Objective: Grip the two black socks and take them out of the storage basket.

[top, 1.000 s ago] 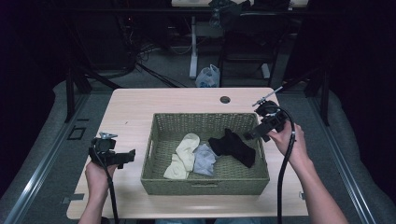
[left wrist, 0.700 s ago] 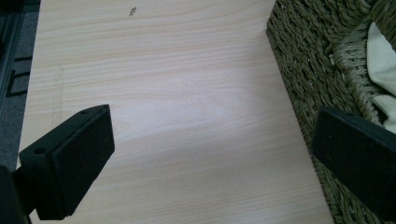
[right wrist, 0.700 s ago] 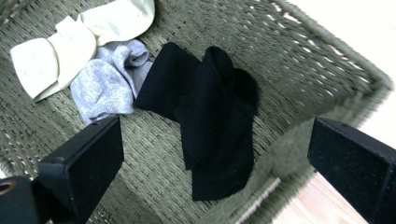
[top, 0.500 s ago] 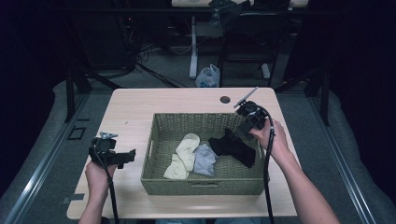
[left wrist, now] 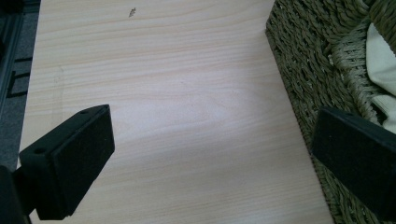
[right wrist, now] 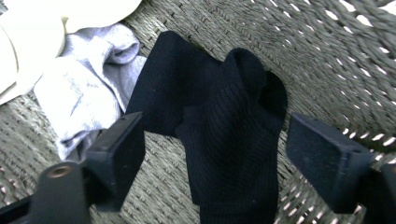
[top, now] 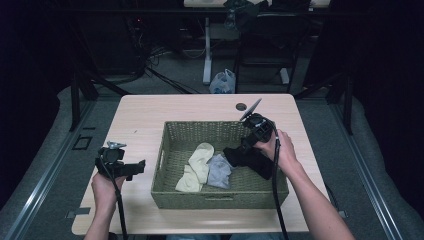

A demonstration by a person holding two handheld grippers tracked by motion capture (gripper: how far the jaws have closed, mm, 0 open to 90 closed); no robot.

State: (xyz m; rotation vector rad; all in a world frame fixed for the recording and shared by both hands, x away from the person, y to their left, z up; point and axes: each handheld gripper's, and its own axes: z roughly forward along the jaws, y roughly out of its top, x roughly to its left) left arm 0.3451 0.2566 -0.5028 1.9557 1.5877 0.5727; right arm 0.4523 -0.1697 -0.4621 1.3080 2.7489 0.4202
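Observation:
A woven basket (top: 165,165) stands on the light wooden table (top: 200,107). Inside lie a black sock (top: 252,159) (right wrist: 219,121), a pale grey sock (top: 219,170) (right wrist: 86,88) and a cream sock (top: 197,165). My right gripper (top: 245,146) (right wrist: 215,154) is open inside the basket, its jaws spread wide just above the black sock, one on each side of it. My left gripper (top: 132,167) (left wrist: 205,163) hovers open over bare tabletop left of the basket, whose woven wall (left wrist: 313,70) stands beside its right jaw.
A round cable hole (top: 241,106) sits in the table's far edge. Beyond the table are a white plastic bag (top: 222,82) on the floor, desk legs and cables. Bare tabletop lies left of and behind the basket.
My right gripper has moved from the basket's right rim leftward and down into the basket, over the black sock. The left gripper has stayed put.

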